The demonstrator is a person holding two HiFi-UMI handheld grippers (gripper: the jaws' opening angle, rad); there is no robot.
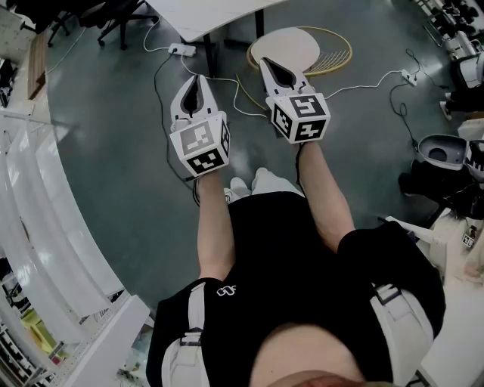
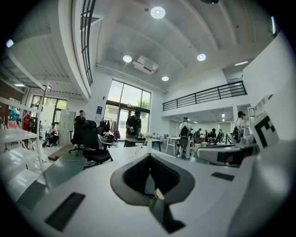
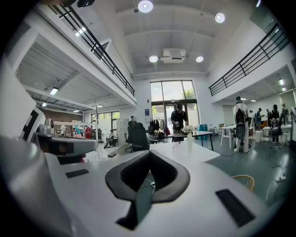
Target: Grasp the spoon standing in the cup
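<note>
One tall pale vessel (image 3: 188, 139) stands on the white table (image 3: 199, 152) ahead, its contents too small to make out, so no spoon can be told there. Short of that table hang two white marker-cubed grippers side by side, left gripper (image 1: 195, 82) and right gripper (image 1: 274, 68), both clenched on nothing

The head view is dim and flat, its grey floor (image 1: 113, 151) muted, with faint shadows. Both gripper views are bright, lit by round ceiling lights (image 2: 157, 12) and tall, glaring windows (image 2: 129, 97). Fisheye distortion bends the railing (image 3: 249, 60), the corners go black, and the left claw (image 2: 149, 157) and right claw (image 3: 149, 155) look soft.
</note>
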